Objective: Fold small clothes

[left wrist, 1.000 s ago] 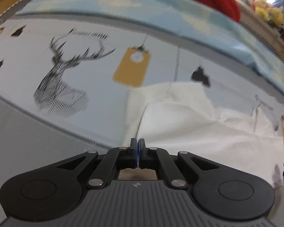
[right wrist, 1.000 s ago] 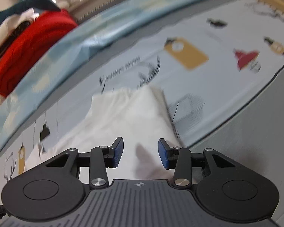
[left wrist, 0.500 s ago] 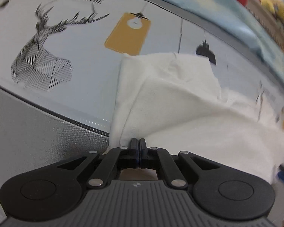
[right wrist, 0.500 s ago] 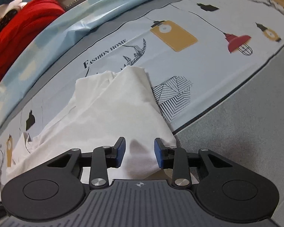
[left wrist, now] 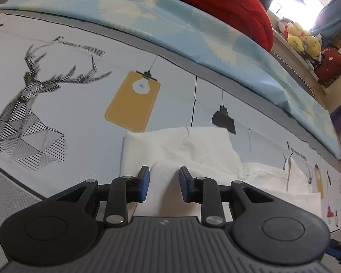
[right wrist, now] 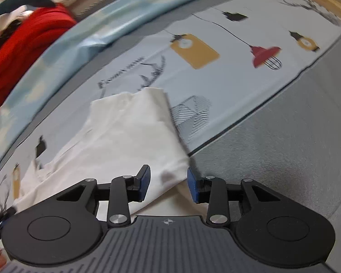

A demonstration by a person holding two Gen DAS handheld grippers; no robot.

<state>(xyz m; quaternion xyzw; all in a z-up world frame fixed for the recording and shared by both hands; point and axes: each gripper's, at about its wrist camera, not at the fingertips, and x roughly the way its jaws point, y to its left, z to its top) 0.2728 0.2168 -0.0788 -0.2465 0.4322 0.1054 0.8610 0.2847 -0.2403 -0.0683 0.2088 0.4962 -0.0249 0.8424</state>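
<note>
White garment (left wrist: 206,159) between parted jaws

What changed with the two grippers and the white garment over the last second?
The left gripper let go: its fingers, pinched shut before, are opening over the white garment. The right gripper stayed open over the garment's corner, its fingers opening slightly. The garment still lies part-folded on the printed sheet.

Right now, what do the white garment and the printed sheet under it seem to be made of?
White garment: probably thin woven cotton, matte; it creases softly and shows a stitched hem. Printed sheet: smooth matte fabric, maybe cotton or polyester; it lies flat, with a deer and lamps printed on it.
</note>
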